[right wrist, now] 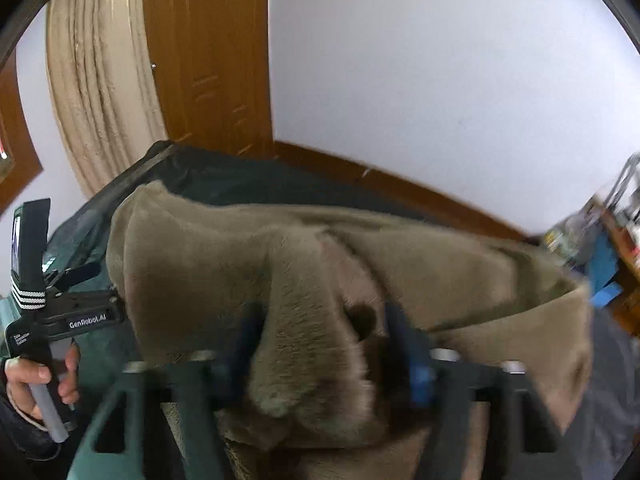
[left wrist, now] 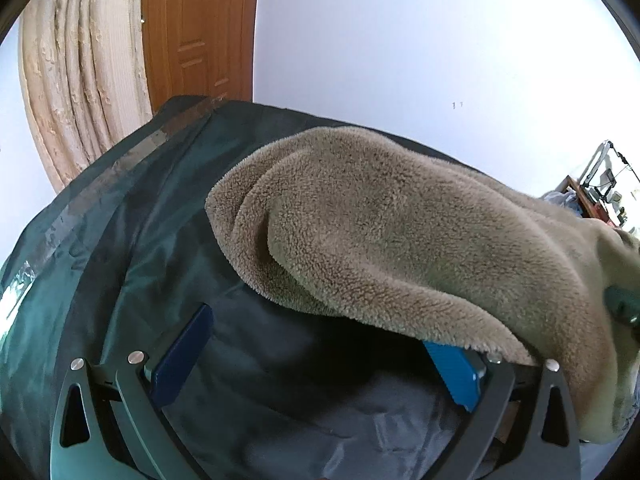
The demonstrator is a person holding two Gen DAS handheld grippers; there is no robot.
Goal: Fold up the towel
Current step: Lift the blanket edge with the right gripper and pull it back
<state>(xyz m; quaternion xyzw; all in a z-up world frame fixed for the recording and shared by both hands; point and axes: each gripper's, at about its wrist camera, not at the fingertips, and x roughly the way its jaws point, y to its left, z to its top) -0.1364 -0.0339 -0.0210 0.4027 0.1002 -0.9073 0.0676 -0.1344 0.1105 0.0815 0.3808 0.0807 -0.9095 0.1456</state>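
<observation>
Towel (left wrist: 400,216) lies bunched on green-covered worktop (left wrist: 120,216), draped over left gripper's (left wrist: 320,360) right finger; fingers spread wide, gripping nothing. Right gripper's (right wrist: 324,344) fingers straddle a towel fold, part open, blurred.

The left gripper (left wrist: 320,356), a dark grey two-finger tool with blue pads, has its fingers spread wide with nothing between them; its right-hand finger is partly covered. Seen from the other side, a bare hand (right wrist: 40,376) wraps around its pale grey handle, low at the person's side. The right gripper (right wrist: 324,344), of the same dark grey and blue build, has its fingers set apart with fabric bunched between them, though motion blur hides whether they pinch it.
</observation>
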